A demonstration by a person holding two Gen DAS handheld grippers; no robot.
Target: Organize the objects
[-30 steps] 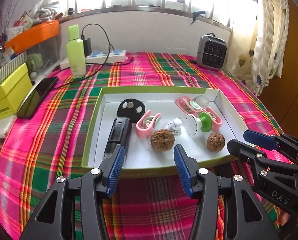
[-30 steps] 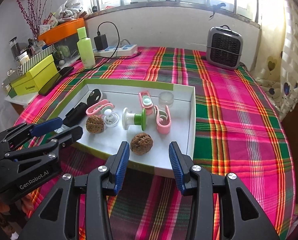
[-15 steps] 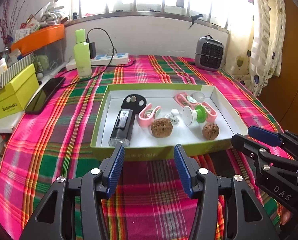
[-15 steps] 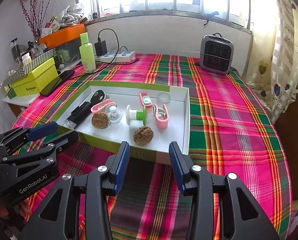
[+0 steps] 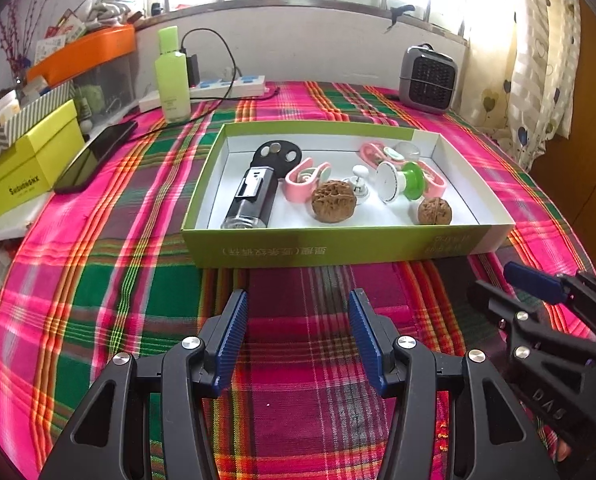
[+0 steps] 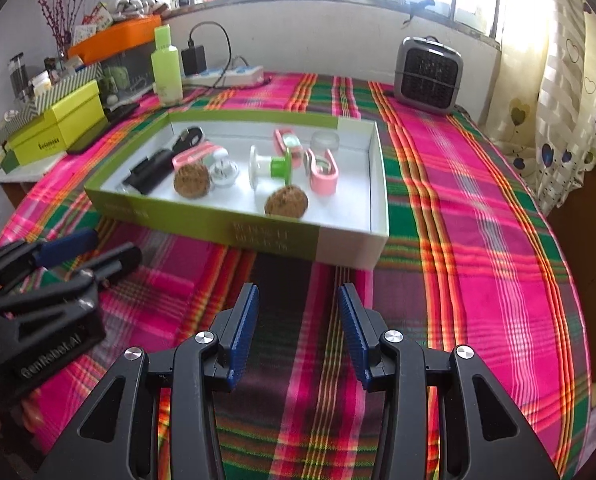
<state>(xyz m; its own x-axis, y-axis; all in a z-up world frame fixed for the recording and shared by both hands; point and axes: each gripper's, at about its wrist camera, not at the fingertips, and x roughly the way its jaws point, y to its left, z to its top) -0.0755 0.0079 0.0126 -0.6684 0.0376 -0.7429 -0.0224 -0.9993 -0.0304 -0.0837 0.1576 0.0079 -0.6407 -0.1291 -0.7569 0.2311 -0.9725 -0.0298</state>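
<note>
Both tongs, left [image 5: 296, 334] and right [image 6: 297, 330], hang released, empty; the round walnuts [image 5: 333, 201] could roll from a pinch inside the box [image 5: 337, 246].

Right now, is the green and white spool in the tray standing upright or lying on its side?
On its side. The spool rests on the tray floor with its axis horizontal, white disc facing left, green disc right.

L gripper [image 5: 298, 336], R gripper [image 6: 297, 330]: fingers apart, empty.

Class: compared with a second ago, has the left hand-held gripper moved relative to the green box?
Yes. The left hand-held gripper has pulled back from the green box; bare tablecloth now separates them.
</note>
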